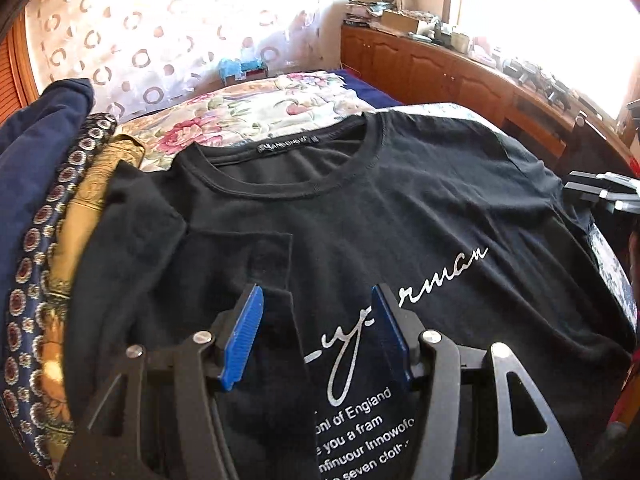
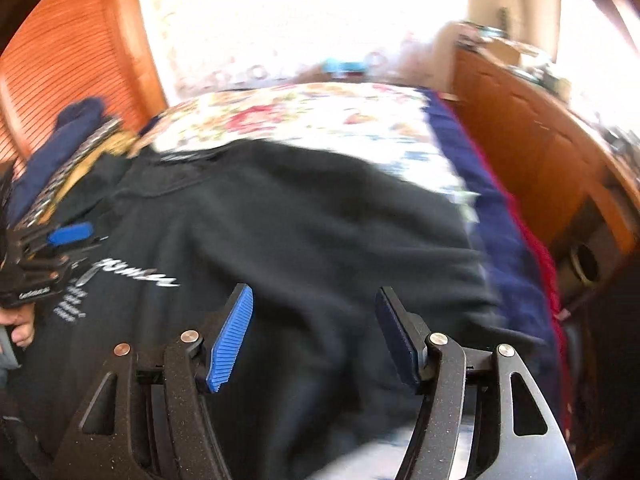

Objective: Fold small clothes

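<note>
Folding, early stage: left gripper (image 1: 316,324) and right gripper (image 2: 314,328), jaws parted and empty, above a black T-shirt (image 1: 360,216) lying face up on the floral bedspread (image 1: 256,112) (left sleeve folded in). Next: grip right sleeve, 3 o'clock. Clothes pile (image 1: 44,208) at 9 o'clock.

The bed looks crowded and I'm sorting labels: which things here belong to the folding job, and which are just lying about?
Part of the job:
- black T-shirt, spread flat, print up
- left tool, open above the shirt
- right tool, open above the shirt

Lying about:
- patterned clothes pile beside the shirt
- floral bedcover
- wooden cabinet with clutter on top
</note>
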Motion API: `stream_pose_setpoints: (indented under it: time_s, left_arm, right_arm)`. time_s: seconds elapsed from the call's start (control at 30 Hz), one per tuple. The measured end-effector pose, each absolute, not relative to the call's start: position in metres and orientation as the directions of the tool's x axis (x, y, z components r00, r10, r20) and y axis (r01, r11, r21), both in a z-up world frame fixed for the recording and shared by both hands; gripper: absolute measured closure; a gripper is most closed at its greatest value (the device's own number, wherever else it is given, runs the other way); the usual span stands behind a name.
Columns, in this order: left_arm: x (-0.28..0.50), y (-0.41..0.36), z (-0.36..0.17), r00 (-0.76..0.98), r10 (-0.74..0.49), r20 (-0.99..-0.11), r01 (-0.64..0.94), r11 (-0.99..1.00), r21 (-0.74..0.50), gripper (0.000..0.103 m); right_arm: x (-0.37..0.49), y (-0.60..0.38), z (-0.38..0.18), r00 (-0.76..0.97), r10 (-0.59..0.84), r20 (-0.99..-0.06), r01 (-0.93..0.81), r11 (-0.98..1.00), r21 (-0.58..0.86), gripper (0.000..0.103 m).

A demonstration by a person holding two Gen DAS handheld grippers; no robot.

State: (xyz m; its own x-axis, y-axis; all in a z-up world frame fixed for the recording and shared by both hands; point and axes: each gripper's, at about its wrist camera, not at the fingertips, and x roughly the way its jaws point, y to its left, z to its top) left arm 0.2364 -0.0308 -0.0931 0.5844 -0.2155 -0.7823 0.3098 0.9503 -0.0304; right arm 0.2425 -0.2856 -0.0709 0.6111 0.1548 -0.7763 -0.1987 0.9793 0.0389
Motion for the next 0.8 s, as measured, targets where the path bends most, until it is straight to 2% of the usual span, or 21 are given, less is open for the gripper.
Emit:
stream_pose_setpoints:
  time_s: [0.17, 0.3, 0.47, 0.73, 0.8]
  left_arm:
    - [0.232, -0.037, -0.099, 0.609, -0.185, -0.771, 0.322, 0.946, 0.028, 0.047]
    - [0.231, -0.037, -0.097, 0.604, -0.194, -0.773, 0.321, 0.947, 0.013, 0.046]
    - [0.232, -0.036, -0.098, 0.604, -0.195, -0.773, 0.321, 0.947, 0.012, 0.046]
    - [0.230, -0.036, -0.097, 0.605, -0.191, -0.773, 0.320, 0.947, 0.016, 0.045]
    - [0.230, -0.038, -0.097, 0.605, -0.191, -0.773, 0.319, 0.948, 0.015, 0.045]
  right_arm:
    - [0.238, -0.344, -0.069, 0.614, 0.053, -0.788, -0.058, 0.998, 0.021, 0.038]
    - [0.237, -0.374, -0.073, 0.599, 0.013, -0.801, 0.009, 1.000, 0.023, 0.038]
    - [0.238, -0.393, -0.086, 0.563, 0.072, -0.823, 0.053, 0.991, 0.123, 0.038]
    - [0.237, -0.395, -0.097, 0.526, 0.112, -0.843, 0.078, 0.981, 0.179, 0.038]
    - [0.235, -0.397, -0.098, 0.523, 0.125, -0.843, 0.072, 0.979, 0.190, 0.043]
